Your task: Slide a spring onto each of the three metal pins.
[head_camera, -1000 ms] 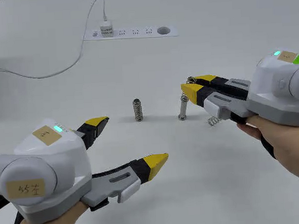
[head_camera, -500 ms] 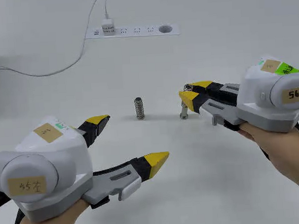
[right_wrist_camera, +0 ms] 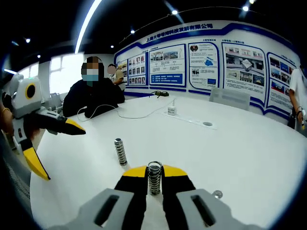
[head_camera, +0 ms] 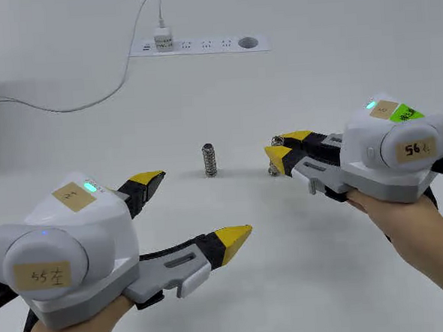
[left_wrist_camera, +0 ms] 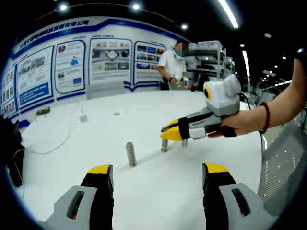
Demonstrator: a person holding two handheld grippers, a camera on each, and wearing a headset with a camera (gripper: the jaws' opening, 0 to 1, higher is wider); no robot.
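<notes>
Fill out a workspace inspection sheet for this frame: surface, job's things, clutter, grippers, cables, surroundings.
Surface: white table, bare around the work.
Job's things: one pin stands upright with a spring on it. Second pin and third pin stand close under the right gripper, too small to tell whether they are sprung. Loose spring held upright.
Clutter: nothing seen.
Grippers: left gripper open, above the near table; right gripper jaws shut on the loose spring.
Cables: power strip at the far side with a charger plugged in; its white cable runs off to the left.
Surroundings: wall posters; seated person; standing person.
</notes>
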